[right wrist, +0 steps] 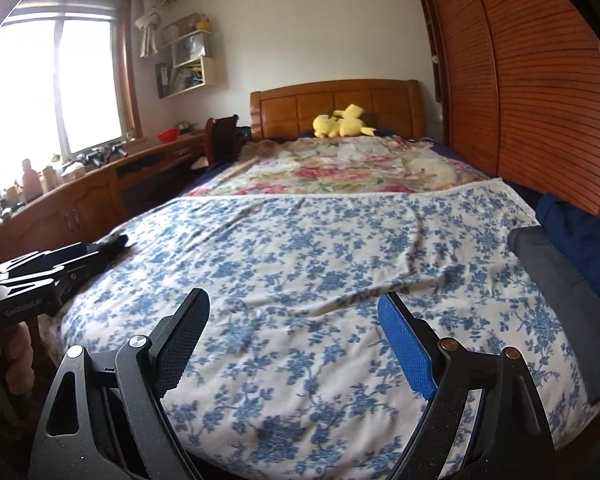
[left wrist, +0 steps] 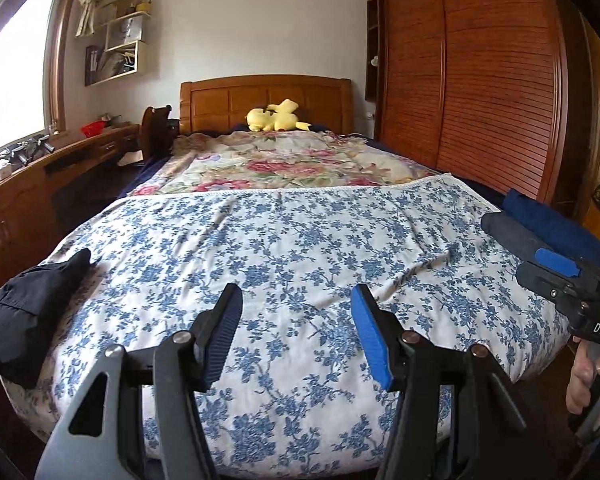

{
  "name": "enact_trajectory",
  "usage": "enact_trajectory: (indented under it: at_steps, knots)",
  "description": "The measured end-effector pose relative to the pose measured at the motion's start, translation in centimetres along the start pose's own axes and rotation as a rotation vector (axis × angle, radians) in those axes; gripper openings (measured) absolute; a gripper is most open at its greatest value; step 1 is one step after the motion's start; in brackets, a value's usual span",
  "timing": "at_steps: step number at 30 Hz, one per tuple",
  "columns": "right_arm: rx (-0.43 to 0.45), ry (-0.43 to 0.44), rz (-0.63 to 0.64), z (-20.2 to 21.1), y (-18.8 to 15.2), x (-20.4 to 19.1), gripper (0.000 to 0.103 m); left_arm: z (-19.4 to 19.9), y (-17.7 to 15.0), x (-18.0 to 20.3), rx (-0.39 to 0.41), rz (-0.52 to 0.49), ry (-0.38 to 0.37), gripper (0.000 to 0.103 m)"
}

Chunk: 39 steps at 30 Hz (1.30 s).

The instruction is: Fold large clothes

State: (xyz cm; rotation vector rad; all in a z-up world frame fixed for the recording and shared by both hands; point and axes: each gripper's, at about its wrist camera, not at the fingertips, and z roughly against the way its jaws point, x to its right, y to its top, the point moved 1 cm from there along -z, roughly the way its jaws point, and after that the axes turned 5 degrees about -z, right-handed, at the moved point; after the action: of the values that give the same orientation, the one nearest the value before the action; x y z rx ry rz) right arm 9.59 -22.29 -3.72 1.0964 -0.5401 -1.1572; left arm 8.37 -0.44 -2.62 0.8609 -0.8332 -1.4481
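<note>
Reading "DAS" on right gripper (left wrist: 556, 268); left gripper (left wrist: 296, 300) open, empty.

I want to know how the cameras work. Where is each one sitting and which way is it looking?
Left wrist: on the left gripper, facing the headboard along the blue flowered sheet; right gripper and hand show.
Right wrist: on the right gripper, same direction; left gripper shows.
Shared: sheet, yellow plush, black garment.

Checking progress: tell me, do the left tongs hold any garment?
No, the left tongs stand open and empty above the blue-flowered white bedspread.
</note>
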Motion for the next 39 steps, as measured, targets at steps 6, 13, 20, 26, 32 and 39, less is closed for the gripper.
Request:
enact_trajectory:
  at_steps: [6, 13, 20, 26, 32, 39]
  knots:
    - [0.009, 0.003, 0.007, 0.3, 0.2, -0.7, 0.088, 1.2, -0.1, -0.5, 0.035, 0.009, 0.000, 0.056]
    - [0.006, -0.003, 0.012, 0.3, 0.2, -0.9, 0.088, 1.6, 0.3, -0.7, 0.047, 0.013, 0.001, 0.056]
    - [0.006, -0.006, 0.009, 0.4, 0.2, -1.1, 0.088, 1.8, 0.2, -0.6, 0.043, 0.011, -0.001, 0.056]
    - [0.010, -0.008, 0.002, 0.5, 0.2, -1.0, 0.088, 1.8, 0.2, -0.4, 0.039, 0.011, -0.004, 0.056]
    - [0.012, -0.008, 0.004, 0.5, 0.2, -1.0, 0.088, 1.8, 0.2, -0.4, 0.039, 0.011, -0.003, 0.056]
    - [0.011, -0.009, 0.004, 0.5, 0.2, -0.9, 0.088, 1.8, 0.2, -0.2, 0.040, 0.009, -0.006, 0.056]
